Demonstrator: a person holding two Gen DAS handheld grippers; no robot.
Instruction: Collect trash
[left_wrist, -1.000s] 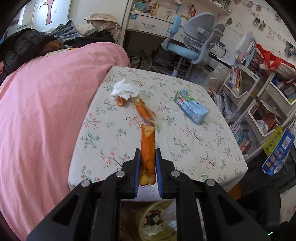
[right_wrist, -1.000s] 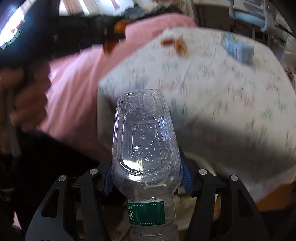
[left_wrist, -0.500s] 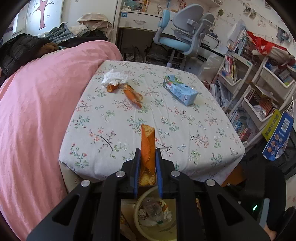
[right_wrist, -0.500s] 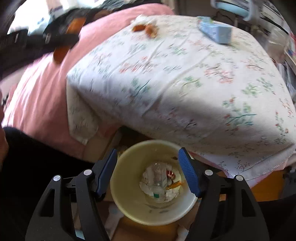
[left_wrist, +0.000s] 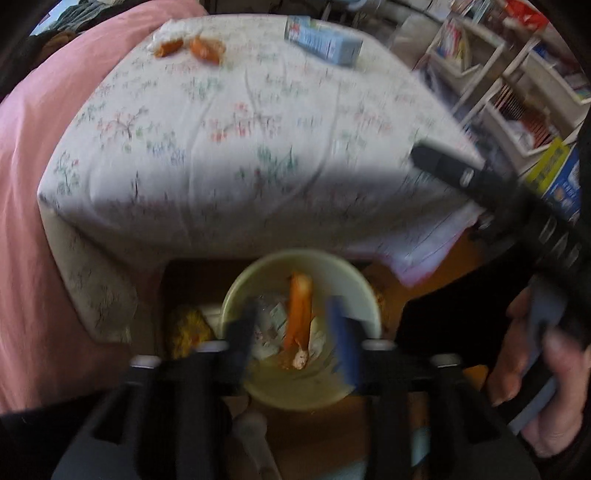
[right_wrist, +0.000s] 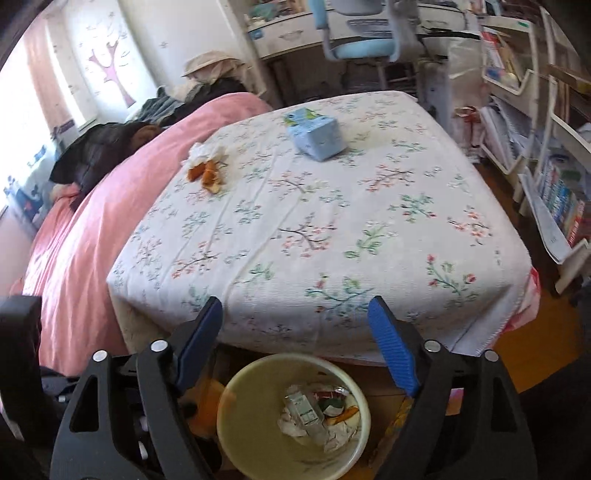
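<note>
Over the cream bin, the left tongs have just been opening, and the orange wrapper sits loose between them: keep centred so it lands inside. The right tongs, spread and empty, have also been opening. Beyond the bin, tissue and orange scraps and a blue carton wait on the table; its overhanging cloth crowds the bin.

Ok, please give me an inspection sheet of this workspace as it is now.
Surface: table under white floral cloth.
Job's things: round cream plastic bin, partly filled, on the floor; long orange wrapper over it; light blue carton, crumpled white tissue and orange scraps on the cloth.
Clutter: dark clothes heaped on the bed.
Grippers: left tongs have just been opening, wrapper loose between them; right tongs have just been opening, empty.
Cables: nothing seen.
Surroundings: pink bedcover, white bookshelves, blue desk chair.
</note>
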